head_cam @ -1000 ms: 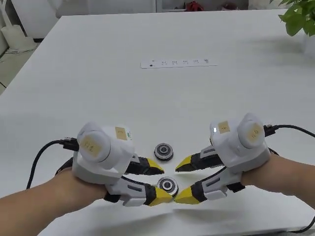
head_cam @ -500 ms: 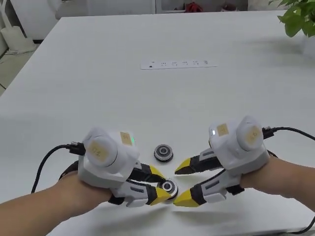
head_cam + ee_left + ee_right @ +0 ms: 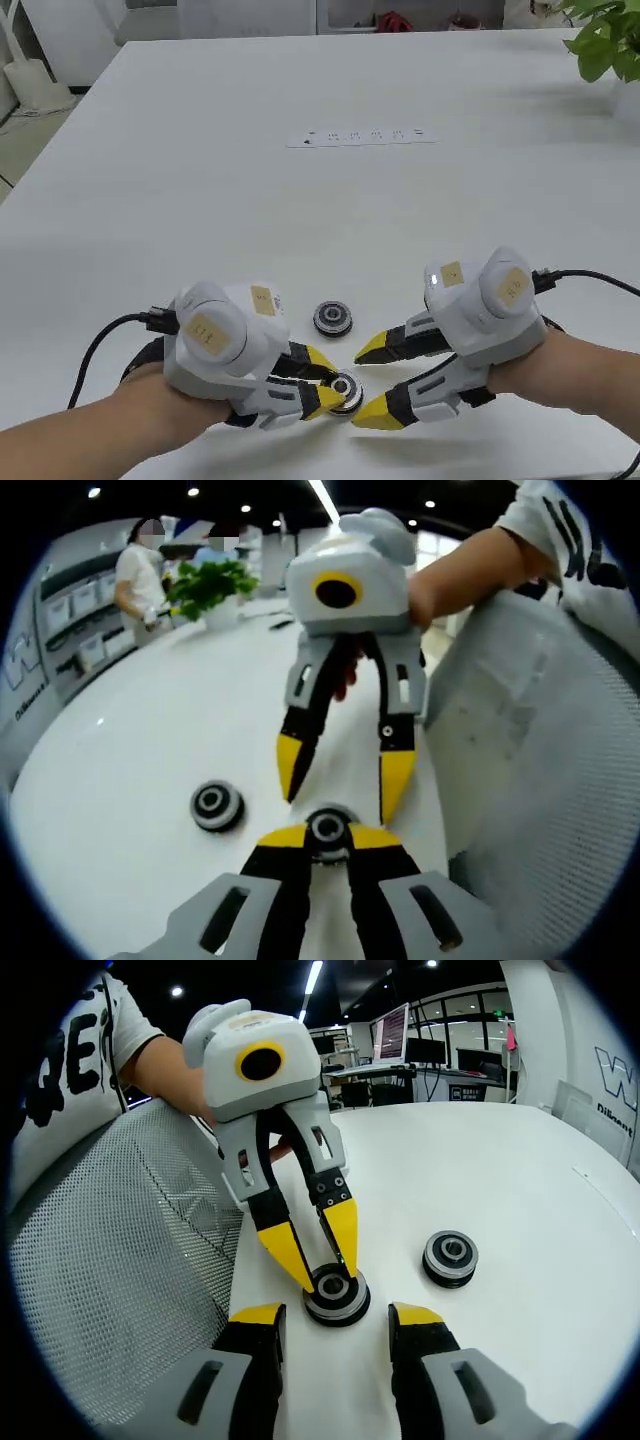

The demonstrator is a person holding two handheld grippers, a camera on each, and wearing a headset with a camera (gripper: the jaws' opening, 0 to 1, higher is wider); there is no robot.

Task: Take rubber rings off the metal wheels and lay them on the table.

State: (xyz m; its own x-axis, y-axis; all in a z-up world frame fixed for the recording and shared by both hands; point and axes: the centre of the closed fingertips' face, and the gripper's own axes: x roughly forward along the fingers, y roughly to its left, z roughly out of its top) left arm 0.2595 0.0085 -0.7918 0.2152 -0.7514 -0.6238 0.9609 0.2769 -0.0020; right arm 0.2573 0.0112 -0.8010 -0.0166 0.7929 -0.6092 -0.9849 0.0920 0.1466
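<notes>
— What does each view give you?

— The head view gives me the white counter (image 3: 300, 220) running far up the frame. A power strip (image 3: 362, 135) lies at upper middle and a plant (image 3: 605, 35) sits in the upper right corner. The left gripper view adds a person (image 3: 135, 575) standing at upper left. The right gripper view adds grey mesh (image 3: 120, 1260) beyond the counter's edge on its left side.

— Room to move?

— In the head view there is plenty of bare counter above and to both sides. The counter's near edge lies close below both my grippers, at the bottom of the frame.

— Left side first.

— My left gripper (image 3: 325, 380) has its fingers set narrow on the near wheel (image 3: 346, 390), low in the centre of the head view. The yellow tips press against either side of it, and its rubber ring (image 3: 350, 1298) is on the wheel. The far wheel (image 3: 332, 318) sits just above in the frame, apart from the near one and touched by nothing.

— And the right?

— My right gripper (image 3: 362, 386) has its fingers spread wide and holds nothing. The tips sit just right of the near wheel, one higher and one lower in the frame. I cannot tell whether they graze it.
</notes>
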